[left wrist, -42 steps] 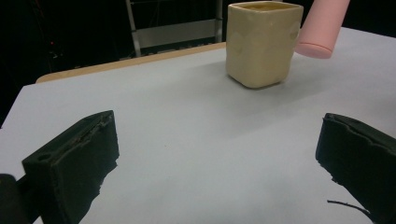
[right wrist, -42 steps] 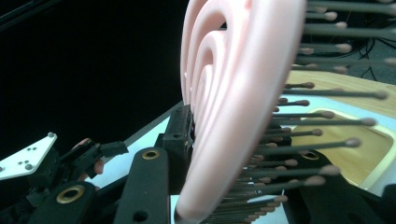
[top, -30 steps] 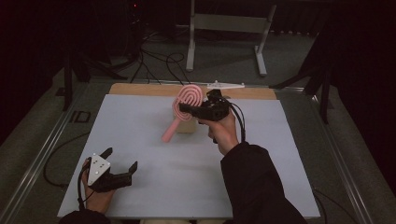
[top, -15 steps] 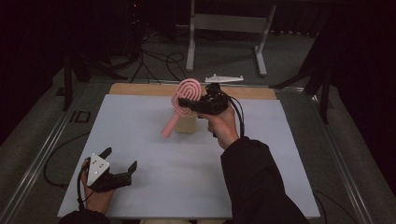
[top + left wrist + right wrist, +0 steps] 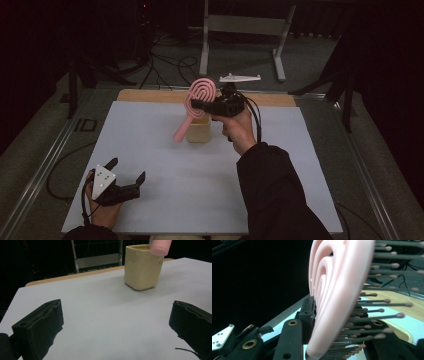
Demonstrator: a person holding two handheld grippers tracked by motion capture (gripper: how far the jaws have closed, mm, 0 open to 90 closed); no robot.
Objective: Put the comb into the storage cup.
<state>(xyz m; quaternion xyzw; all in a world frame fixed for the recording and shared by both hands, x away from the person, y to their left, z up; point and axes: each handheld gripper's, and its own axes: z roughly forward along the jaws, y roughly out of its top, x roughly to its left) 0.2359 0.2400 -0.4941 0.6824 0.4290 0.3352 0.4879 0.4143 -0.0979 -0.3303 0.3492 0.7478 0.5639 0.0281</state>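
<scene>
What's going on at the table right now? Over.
Right gripper shut on pink hairbrush, handle angled beside cream cup. Left gripper open, empty, resting near table edge. Nothing in the way.

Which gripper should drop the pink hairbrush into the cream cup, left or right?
Right. The right gripper is shut on the pink hairbrush and holds it just above the cream cup, handle angled down. The left gripper sits open and empty at the table's near corner.
</scene>
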